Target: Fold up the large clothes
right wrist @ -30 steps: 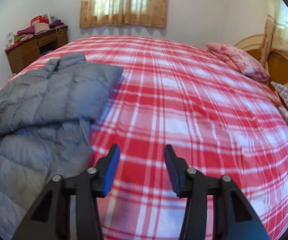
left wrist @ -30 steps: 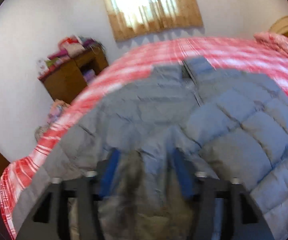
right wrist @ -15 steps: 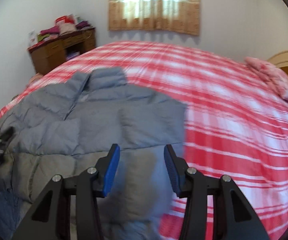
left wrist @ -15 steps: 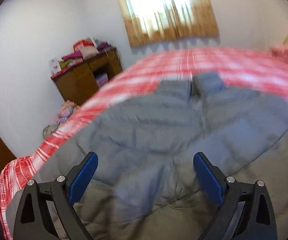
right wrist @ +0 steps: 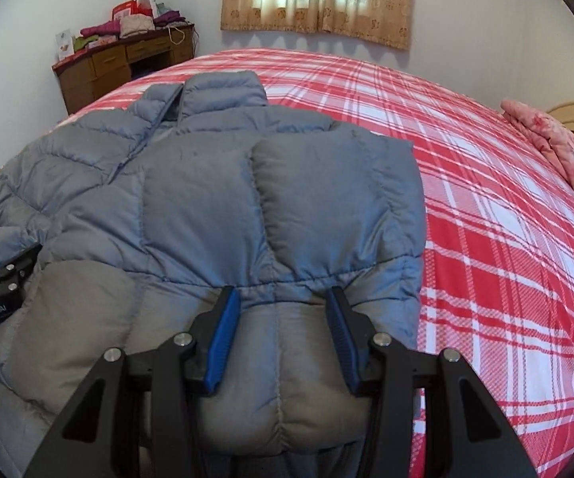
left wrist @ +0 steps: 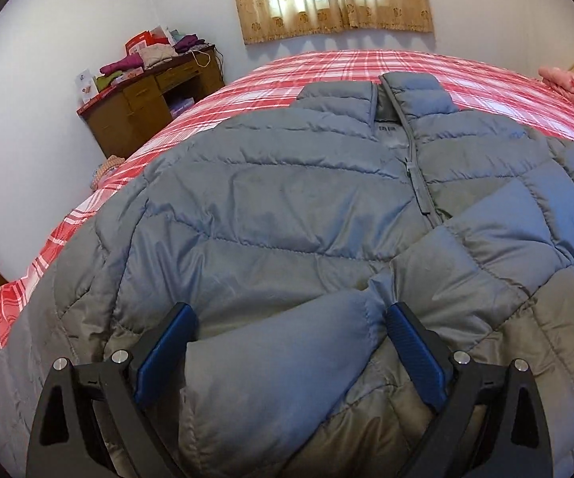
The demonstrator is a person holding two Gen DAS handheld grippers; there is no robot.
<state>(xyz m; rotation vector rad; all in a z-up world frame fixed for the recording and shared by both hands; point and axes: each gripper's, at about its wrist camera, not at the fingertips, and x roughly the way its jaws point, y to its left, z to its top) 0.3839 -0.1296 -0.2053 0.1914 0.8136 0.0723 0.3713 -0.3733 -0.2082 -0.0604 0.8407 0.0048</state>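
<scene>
Both wrist cams close, angled down, sharing jacket point(left wrist: 287, 207) & bed point(right wrist: 486, 199).

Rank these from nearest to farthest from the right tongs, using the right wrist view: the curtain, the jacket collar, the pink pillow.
1. Jacket collar: ahead of the right tongs, slightly left, on the bed.
2. Pink pillow: far right, by the bed's head.
3. Curtain: on the back wall, beyond the bed.

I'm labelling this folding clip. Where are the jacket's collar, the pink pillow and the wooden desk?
jacket's collar point(left wrist: 414, 93): left wrist view, right half of the stand-up collar.
pink pillow point(right wrist: 553, 141): right wrist view, middle of its floral top.
wooden desk point(left wrist: 135, 107): left wrist view, front drawers.
</scene>
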